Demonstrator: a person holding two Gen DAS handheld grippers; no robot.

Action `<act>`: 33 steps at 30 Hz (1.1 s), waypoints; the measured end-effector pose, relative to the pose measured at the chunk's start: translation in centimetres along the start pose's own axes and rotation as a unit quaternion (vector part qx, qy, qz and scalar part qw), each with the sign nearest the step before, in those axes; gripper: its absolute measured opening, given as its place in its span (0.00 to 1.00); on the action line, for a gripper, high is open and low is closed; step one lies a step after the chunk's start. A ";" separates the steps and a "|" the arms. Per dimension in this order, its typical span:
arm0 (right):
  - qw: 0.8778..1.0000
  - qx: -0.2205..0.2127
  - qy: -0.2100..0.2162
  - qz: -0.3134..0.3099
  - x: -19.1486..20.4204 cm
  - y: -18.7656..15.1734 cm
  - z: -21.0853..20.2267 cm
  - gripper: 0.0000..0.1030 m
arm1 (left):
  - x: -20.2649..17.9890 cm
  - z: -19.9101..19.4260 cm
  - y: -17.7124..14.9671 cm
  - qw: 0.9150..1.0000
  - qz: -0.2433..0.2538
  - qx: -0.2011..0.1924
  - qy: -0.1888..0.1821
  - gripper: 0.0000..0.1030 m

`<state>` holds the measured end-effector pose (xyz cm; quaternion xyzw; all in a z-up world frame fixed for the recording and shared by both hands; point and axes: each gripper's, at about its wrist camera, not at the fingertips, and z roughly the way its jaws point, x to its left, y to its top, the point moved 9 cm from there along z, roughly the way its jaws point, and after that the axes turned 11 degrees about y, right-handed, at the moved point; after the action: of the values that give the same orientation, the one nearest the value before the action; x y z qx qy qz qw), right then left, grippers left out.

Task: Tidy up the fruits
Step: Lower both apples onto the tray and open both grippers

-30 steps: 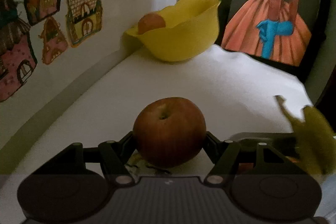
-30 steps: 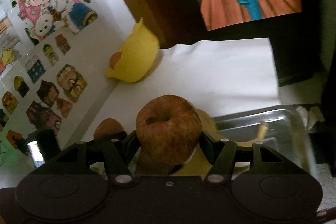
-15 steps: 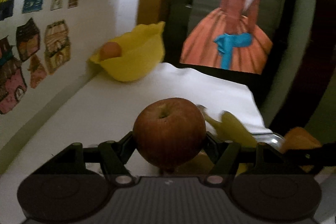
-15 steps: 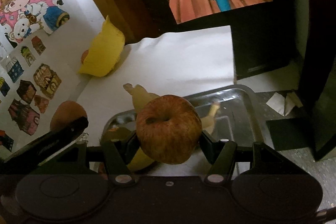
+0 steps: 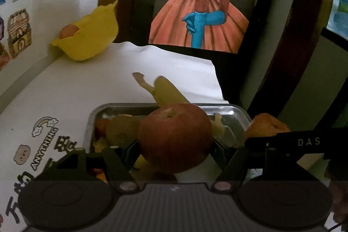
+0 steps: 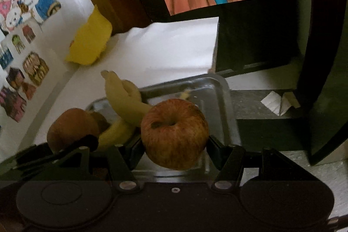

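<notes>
Left gripper (image 5: 175, 142) clamps a red apple (image 5: 175, 138); right gripper (image 6: 175, 142) clamps a russet apple (image 6: 175, 134) above the tray (image 6: 226, 101)

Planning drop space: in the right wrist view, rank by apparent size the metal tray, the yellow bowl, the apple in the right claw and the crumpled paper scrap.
1. Shiny metal tray
2. Red-yellow apple, enlarged by nearness
3. Yellow plastic bowl, farther off
4. White crumpled paper scrap

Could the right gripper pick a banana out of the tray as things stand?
Probably not: the right gripper is shut on an apple, so its jaws are full, though the bananas lie unobstructed in the metal tray.
</notes>
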<state>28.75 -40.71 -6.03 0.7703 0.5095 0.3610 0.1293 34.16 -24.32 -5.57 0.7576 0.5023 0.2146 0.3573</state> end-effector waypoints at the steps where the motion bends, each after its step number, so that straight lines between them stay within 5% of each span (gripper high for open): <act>1: 1.000 0.004 0.001 -0.002 -0.4 0.0 0.1 0.61 | -0.4 0.0 -0.2 1.000 0.002 0.001 0.003 0.70; 24: 0.983 0.065 0.081 -0.149 -1.3 1.1 5.1 0.62 | -3.7 1.0 -2.5 0.997 0.047 0.003 0.069 0.70; 33: 0.978 0.052 0.112 -0.167 -1.7 0.8 4.9 0.64 | -4.3 1.0 -3.0 0.994 0.063 -0.017 0.093 0.71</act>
<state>32.24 -41.72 -9.77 0.6347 0.6601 0.3915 0.0898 31.29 -27.86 -8.37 0.7582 0.4812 0.3147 0.3074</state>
